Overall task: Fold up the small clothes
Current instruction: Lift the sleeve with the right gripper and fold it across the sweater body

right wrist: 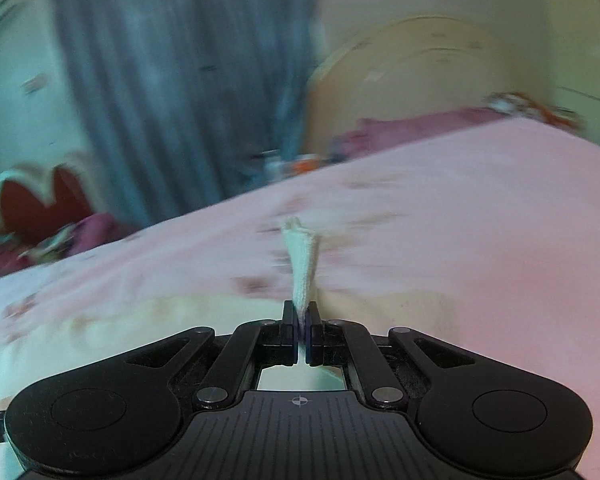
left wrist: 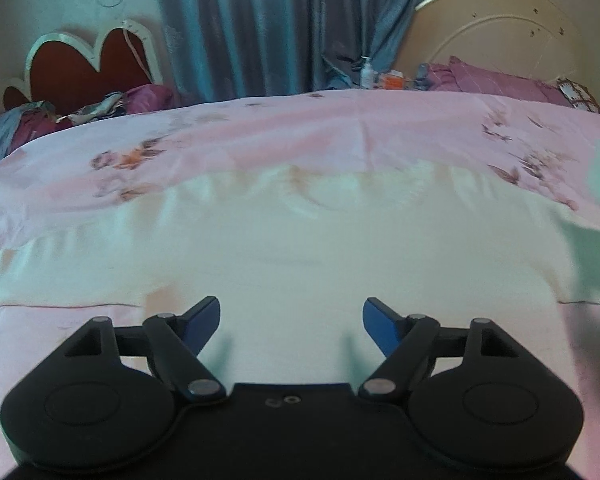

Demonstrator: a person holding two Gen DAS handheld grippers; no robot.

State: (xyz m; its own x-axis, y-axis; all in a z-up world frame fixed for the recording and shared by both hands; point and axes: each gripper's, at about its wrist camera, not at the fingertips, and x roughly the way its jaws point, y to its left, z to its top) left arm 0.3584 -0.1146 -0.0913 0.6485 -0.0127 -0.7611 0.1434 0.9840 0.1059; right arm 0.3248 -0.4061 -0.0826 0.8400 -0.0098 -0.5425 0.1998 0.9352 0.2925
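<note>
Over the pink floral bed [left wrist: 340, 128], the left gripper [left wrist: 291, 320] hangs spread wide above the pale garment [left wrist: 300, 240] lying flat, while the right gripper [right wrist: 301, 320] pinches a corner of it.

White garment [left wrist: 300, 248] on pink bedsheet [left wrist: 300, 128]

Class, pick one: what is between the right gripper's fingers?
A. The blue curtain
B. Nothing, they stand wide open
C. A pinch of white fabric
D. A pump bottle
C: the right gripper is shut on a peak of white fabric sticking up between its fingers.
</note>
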